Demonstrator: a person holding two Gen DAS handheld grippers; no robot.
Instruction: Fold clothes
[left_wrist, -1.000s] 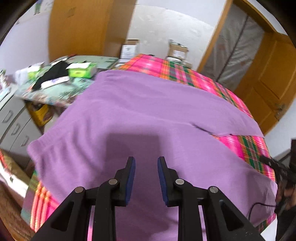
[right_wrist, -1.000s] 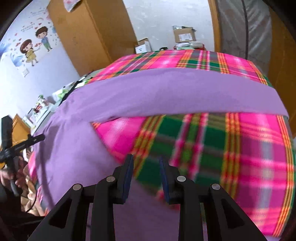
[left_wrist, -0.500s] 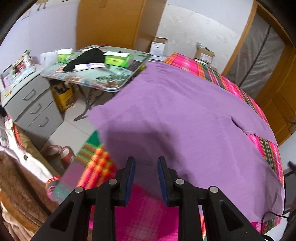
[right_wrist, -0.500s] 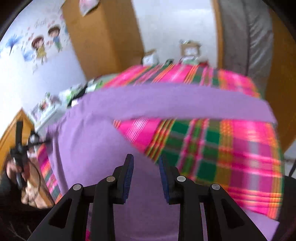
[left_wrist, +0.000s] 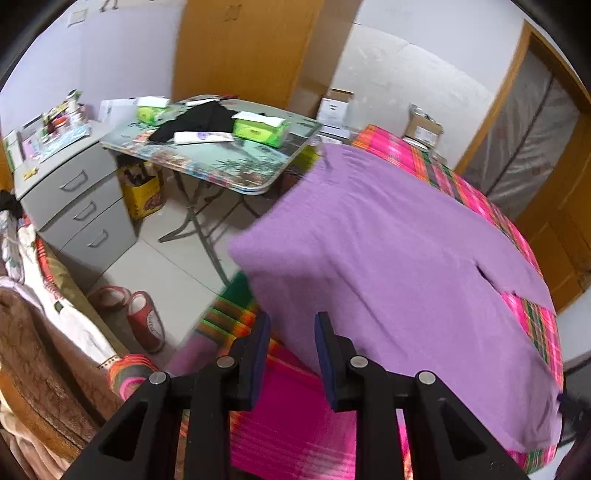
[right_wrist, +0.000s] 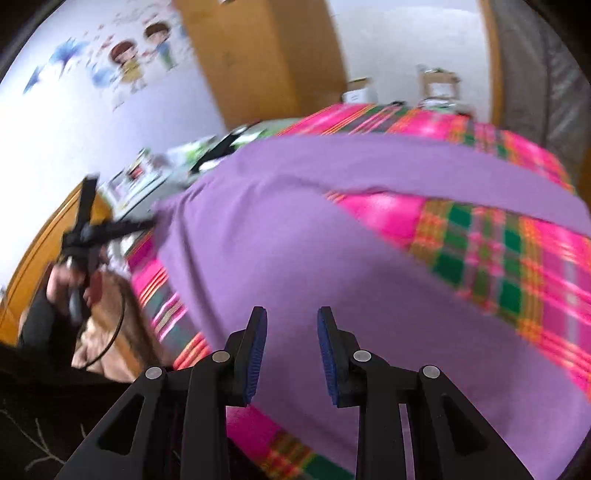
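Both tongs, left (left_wrist: 291, 354) and right (right_wrist: 291, 350), stand spread with nothing pinched. A grab at the near corner could catch the plaid bedcover (left_wrist: 295, 424) too, dragging it. Purple garment (left_wrist: 388, 258) lies flat across the bed, one sleeve (right_wrist: 406, 166) stretched sideways, smooth.

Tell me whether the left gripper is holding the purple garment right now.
No. The left gripper is open, nothing between its pads, above the purple garment.

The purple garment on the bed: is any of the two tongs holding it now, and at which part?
Nothing is held. The left tongs and the right tongs both stand open above the purple garment, with no cloth between their pads.
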